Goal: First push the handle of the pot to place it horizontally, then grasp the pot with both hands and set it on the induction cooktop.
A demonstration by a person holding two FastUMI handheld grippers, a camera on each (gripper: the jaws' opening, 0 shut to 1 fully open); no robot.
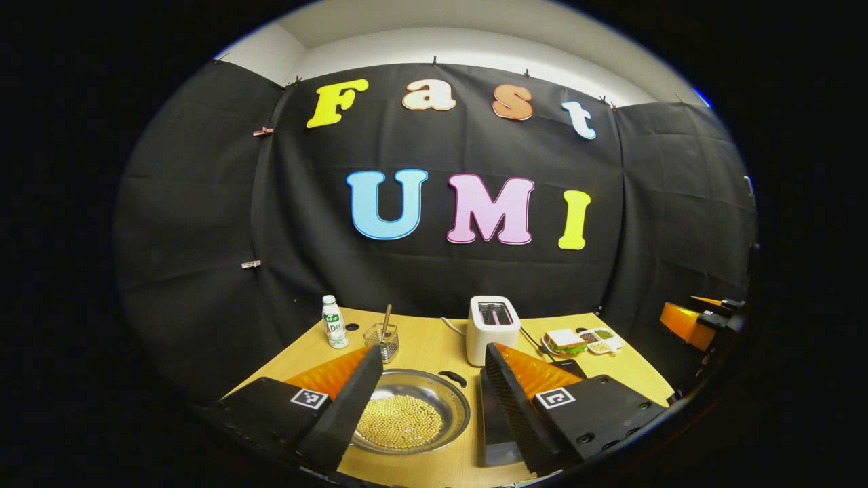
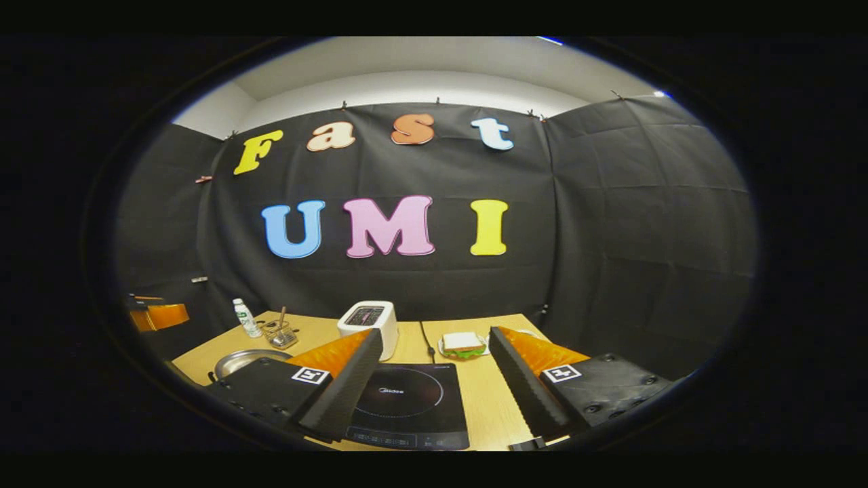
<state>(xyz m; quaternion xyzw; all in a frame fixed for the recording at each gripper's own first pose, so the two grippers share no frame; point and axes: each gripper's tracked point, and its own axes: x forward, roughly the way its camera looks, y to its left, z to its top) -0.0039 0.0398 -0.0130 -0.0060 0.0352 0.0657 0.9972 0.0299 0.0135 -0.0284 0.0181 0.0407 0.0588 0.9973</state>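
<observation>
While spread wide, the left gripper (image 1: 427, 400) frames the pot (image 1: 410, 420).

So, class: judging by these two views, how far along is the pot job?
Nothing looks done. The pot of beans sits on the table, off the induction cooktop, its handle pointing toward the back. Both grippers, left and right, are open and hold nothing. Pushing, grasping and placing remain.
</observation>
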